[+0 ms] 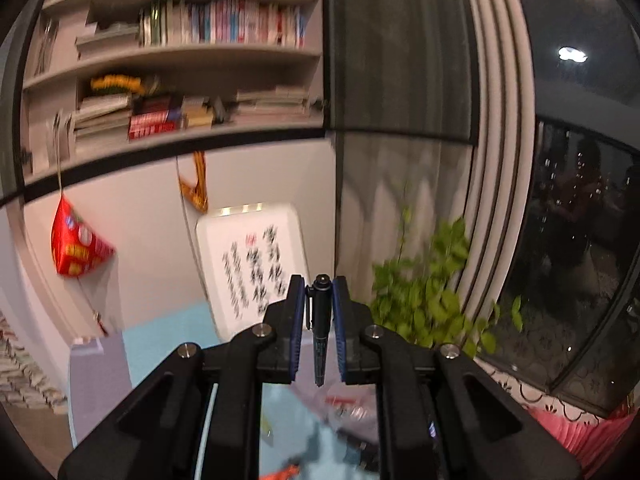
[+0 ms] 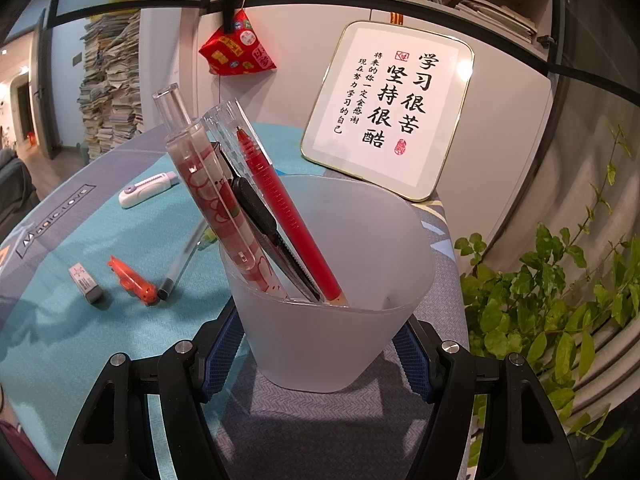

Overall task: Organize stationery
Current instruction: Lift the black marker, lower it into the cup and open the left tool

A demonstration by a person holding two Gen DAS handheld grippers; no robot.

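My left gripper [image 1: 318, 300] is shut on a black pen [image 1: 321, 320], held upright above the table, cap up. My right gripper [image 2: 320, 344] is closed around a frosted white cup [image 2: 336, 320] that stands on the table. The cup holds a clear tube with a red pattern [image 2: 208, 184], a black utility knife [image 2: 260, 216], a clear ruler and a red pen [image 2: 288, 216]. On the teal mat [image 2: 80, 320] to the left lie a white eraser [image 2: 86, 278], an orange item [image 2: 132, 278], a clear pen [image 2: 180, 264] and a white correction tape [image 2: 148, 189].
A framed calligraphy board [image 2: 388, 108] leans on the wall behind the cup. A green plant [image 2: 552, 312] stands to the right. A red pouch [image 2: 236, 48] hangs from the shelf. Stacks of papers [image 2: 112, 88] stand at the far left.
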